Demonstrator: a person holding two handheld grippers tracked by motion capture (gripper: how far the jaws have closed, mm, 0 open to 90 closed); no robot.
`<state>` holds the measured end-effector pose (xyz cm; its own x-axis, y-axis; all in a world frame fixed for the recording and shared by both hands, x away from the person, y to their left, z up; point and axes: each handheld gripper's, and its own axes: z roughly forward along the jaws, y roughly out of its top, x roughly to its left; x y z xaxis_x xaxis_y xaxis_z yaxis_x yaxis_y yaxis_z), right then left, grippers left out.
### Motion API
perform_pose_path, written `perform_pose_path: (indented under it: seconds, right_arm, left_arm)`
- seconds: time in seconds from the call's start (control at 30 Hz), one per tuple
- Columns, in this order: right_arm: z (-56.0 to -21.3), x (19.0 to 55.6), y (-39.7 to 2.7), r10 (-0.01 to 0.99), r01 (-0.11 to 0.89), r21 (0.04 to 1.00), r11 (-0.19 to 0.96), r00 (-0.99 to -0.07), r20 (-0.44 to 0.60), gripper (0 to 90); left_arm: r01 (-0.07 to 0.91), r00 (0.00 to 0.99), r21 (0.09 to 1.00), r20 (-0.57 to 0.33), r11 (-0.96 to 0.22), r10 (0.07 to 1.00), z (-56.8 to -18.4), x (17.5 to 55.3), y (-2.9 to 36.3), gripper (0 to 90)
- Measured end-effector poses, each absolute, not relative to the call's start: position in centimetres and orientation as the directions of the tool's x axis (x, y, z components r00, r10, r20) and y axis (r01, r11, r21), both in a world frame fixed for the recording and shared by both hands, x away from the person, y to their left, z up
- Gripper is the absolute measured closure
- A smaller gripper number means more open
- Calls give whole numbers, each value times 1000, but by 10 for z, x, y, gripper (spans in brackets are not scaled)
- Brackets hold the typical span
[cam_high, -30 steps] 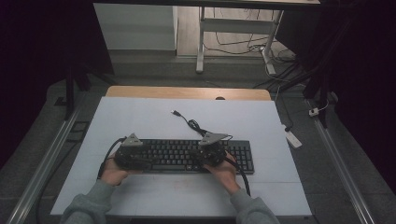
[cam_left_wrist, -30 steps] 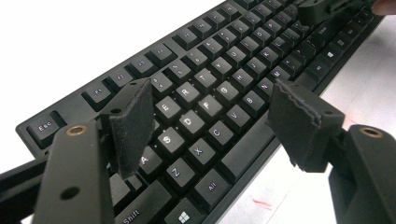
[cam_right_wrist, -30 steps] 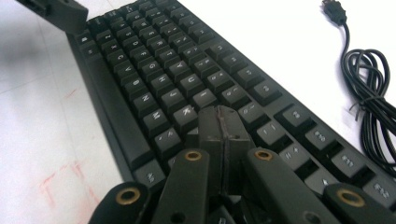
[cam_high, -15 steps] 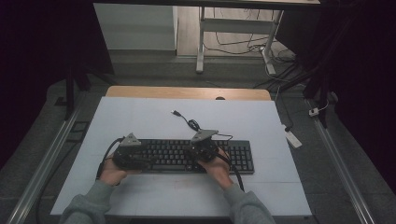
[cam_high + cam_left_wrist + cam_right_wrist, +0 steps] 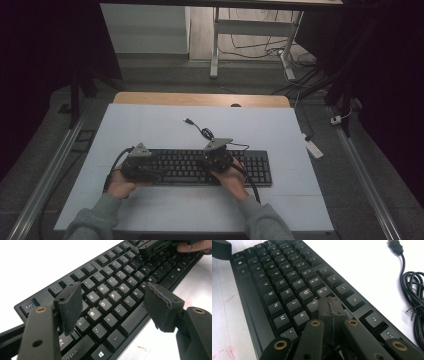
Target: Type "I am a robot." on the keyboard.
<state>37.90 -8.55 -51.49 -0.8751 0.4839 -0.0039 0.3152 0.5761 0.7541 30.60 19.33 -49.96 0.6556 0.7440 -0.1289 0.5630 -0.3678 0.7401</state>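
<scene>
White table point(image 5: 150, 125) under everything, wooden edge at the far side. Black keyboard point(image 5: 210, 167) lying flat near the table's near edge, long side running left to right, between the two hands. Black cable point(image 5: 200, 130) coiled loosely on the table just behind the keyboard, plug end point(image 5: 395, 247) lying free on the white surface, apart from the keys.

Left gripper point(image 5: 139, 165) held over the keyboard's left end, grey three-cornered plate on top, cable trailing off to the left. Jaws spread wide in the left gripper view, nothing between the pads point(image 5: 71, 306), hanging above the letter rows around S, D and X without touching a key.

Right gripper point(image 5: 217, 155) held over the middle of the keyboard, hand point(image 5: 232, 177) behind it at the near edge. Jaws pressed together in the right gripper view, tips point(image 5: 332, 306) down among the keys beside the K and just in front of the number row; whether pressing a key or merely resting on it, cannot tell.

Faint red marks point(image 5: 229, 298) on the table by the keyboard's front edge.
</scene>
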Motion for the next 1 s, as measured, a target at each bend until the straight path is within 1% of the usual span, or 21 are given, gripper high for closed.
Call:
perform_pose_path:
  seconds: [0.1,0.2,0.23,0.4,0.47,0.5,0.57,0.63,0.77,1.0]
  right_arm:
    - [-517,380,-85,479,319,754,574,-878,7,893]
    - [-519,379,-84,481,317,741,592,-877,-9,895]
    - [-520,379,-84,482,322,747,582,-876,2,895]
    - [-513,377,-86,476,289,766,574,-879,-24,895]
    - [-510,375,-89,477,290,779,556,-879,-13,893]
    - [-509,375,-91,477,289,782,552,-879,-12,879]
    - [-506,374,-95,486,300,791,534,-874,3,810]
    - [-503,373,-100,492,306,798,520,-870,13,768]
    - [-500,367,-113,508,306,803,511,-861,6,677]
    - [-495,358,-143,545,310,819,482,-839,-3,587]
  left_arm:
    - [561,657,740,-126,-371,743,-500,306,194,317]
    - [562,656,739,-126,-371,744,-500,306,193,316]
    - [562,656,739,-125,-371,744,-500,306,193,316]
    - [558,657,743,-124,-369,744,-499,306,194,316]
    - [557,656,746,-125,-365,745,-499,306,195,316]
    - [557,655,745,-124,-366,745,-499,306,195,316]
    - [558,655,744,-124,-367,745,-500,306,195,316]
    - [560,654,743,-123,-368,746,-500,307,195,315]
    - [559,653,743,-122,-367,748,-500,307,196,315]
    - [559,644,747,-118,-360,756,-500,307,197,315]
